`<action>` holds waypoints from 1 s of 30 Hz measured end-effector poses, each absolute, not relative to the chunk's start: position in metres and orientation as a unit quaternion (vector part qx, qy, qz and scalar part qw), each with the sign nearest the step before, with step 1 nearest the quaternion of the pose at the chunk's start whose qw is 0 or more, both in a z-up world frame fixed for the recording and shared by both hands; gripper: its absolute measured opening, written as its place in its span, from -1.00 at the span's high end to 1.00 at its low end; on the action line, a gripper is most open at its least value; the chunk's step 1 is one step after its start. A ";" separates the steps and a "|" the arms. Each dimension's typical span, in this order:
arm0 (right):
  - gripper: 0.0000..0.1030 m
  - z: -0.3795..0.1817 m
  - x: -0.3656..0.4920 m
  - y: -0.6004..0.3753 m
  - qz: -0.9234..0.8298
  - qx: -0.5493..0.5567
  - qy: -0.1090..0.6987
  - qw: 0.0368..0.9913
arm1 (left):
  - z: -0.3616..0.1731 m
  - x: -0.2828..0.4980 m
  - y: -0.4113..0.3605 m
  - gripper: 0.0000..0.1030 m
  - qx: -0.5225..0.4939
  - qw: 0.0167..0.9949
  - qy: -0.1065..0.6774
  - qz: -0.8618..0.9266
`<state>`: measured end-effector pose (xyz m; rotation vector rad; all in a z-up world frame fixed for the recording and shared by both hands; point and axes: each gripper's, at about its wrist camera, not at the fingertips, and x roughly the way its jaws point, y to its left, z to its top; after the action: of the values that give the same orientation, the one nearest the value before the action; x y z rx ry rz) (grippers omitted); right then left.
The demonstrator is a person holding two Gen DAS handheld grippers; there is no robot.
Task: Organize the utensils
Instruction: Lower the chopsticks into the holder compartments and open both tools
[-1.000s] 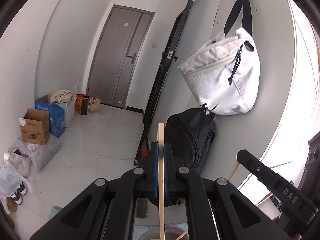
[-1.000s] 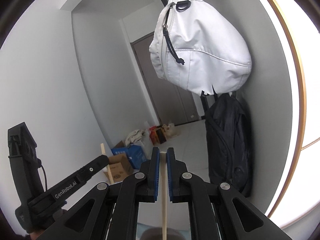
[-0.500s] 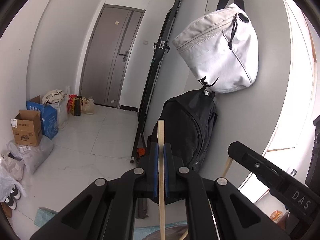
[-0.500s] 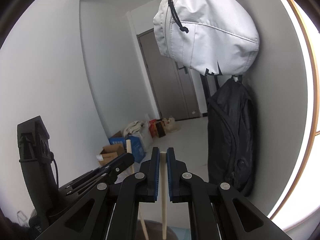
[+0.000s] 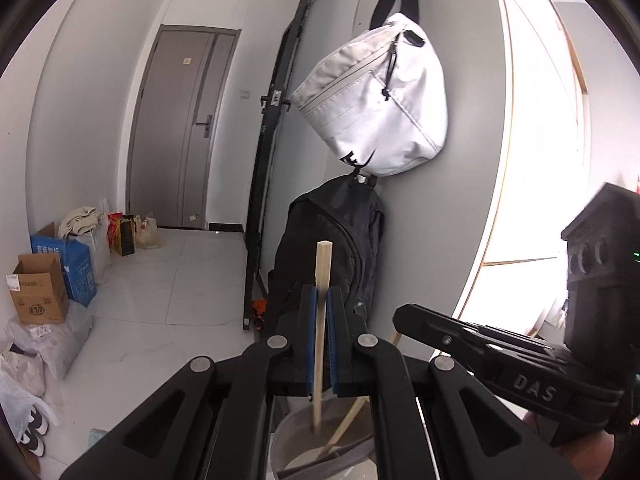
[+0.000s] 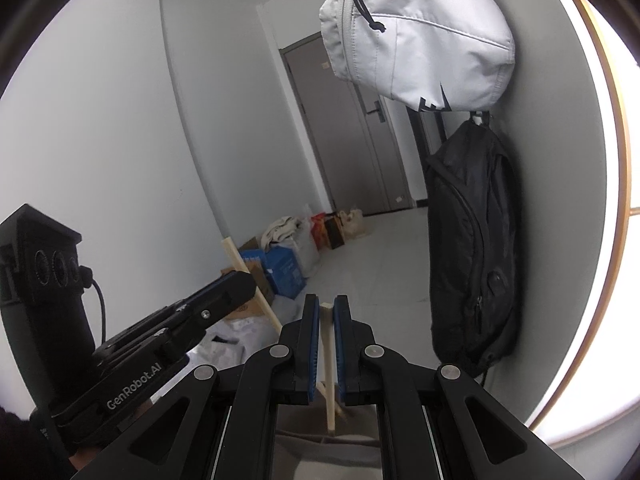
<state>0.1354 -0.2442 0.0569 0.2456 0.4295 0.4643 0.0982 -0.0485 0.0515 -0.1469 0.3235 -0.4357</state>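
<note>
Standing nearly upright between the blue pads of the left gripper (image 5: 319, 300), a pale wooden chopstick (image 5: 322, 280) is pinched along its upper part, its square top rising above the fingertips and its lower end dipping into a grey cup (image 5: 296, 436) just below the gripper. A second chopstick (image 6: 329, 360) is clamped the same way in the right gripper (image 6: 327, 306), whose pads close on it with only its top end showing level with the fingertips; its lower end also reaches down into the grey container (image 6: 320, 452) at the bottom of the right wrist view. In the left wrist view this second stick appears as a slanted strip leaning inside the cup, beside the first one. Whether either tip touches the bottom of the cup cannot be told.

Each gripper shows in the other's view: the right one comes in from the lower right of the left wrist view, black, with white letters on its side, and the left one comes in from the lower left of the right wrist view, held by a hand at the frame's edge.

Beyond them, a white bag (image 5: 376, 100) hangs on the grey wall above a black backpack (image 5: 336, 248). A dark grey door (image 5: 180, 128) stands at the far end of a pale tiled floor, with cardboard boxes (image 5: 38, 292), a blue box and bags along the left wall.
</note>
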 end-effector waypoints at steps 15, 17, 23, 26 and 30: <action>0.36 0.050 0.112 -0.270 0.206 0.173 0.247 0.931 | 0.058 0.079 -0.029 -0.12 -0.073 0.950 0.216 -0.214; 0.33 0.055 0.103 -0.274 0.204 0.179 0.245 0.931 | 0.062 0.077 -0.018 -0.12 -0.098 0.947 0.229 -0.204; 0.04 0.075 0.072 -0.271 0.211 0.176 0.228 0.934 | 0.076 0.068 -0.001 -0.15 -0.135 0.939 0.266 -0.171; -0.22 0.088 0.053 -0.266 0.218 0.168 0.214 0.937 | 0.087 0.057 0.002 -0.26 -0.148 0.936 0.272 -0.167; -0.38 0.100 0.030 -0.260 0.226 0.159 0.196 0.941 | 0.096 0.037 0.007 -0.46 -0.152 0.938 0.272 -0.149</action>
<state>0.0302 -0.2605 0.0996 0.3250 0.3989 0.4614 0.0370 0.0070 0.0958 -0.3113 0.5552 -0.3042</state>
